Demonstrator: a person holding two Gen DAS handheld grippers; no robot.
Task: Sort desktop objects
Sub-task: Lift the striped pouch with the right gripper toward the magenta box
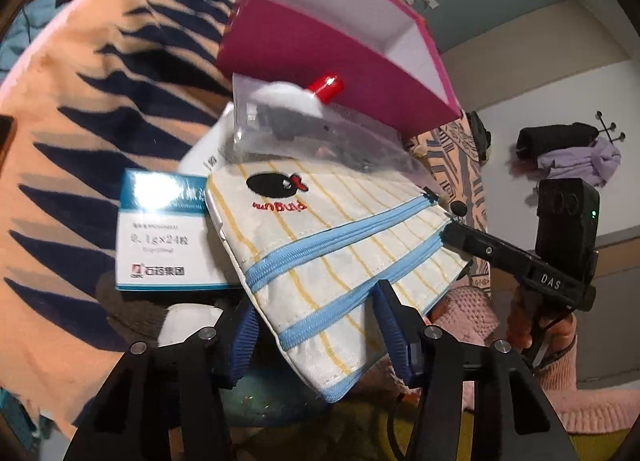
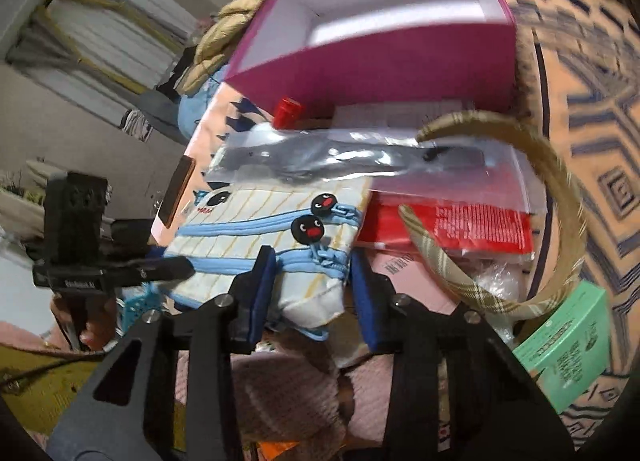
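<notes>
A cream pouch [image 1: 320, 229] with yellow stripes, blue zips and penguin badges hangs tilted between both grippers. In the left wrist view my left gripper [image 1: 316, 325] has its blue pads against the pouch's lower corner, one on each side. My right gripper [image 1: 450, 235] meets the pouch's far edge there. The right wrist view shows my right gripper [image 2: 312, 289] shut on the puffed end of the pouch [image 2: 272, 229]. My left gripper [image 2: 184, 263] touches its opposite edge. An open pink box [image 1: 320, 49] [image 2: 380, 73] stands just behind.
A clear bag [image 2: 360, 157] holding a dark item and a red-capped bottle [image 1: 326, 87] lie before the box. Around them are a blue-white medicine box [image 1: 164, 229], a plaid headband [image 2: 560, 201], a red packet [image 2: 460, 229] and a green box [image 2: 568, 345], all on an orange patterned blanket [image 1: 80, 101].
</notes>
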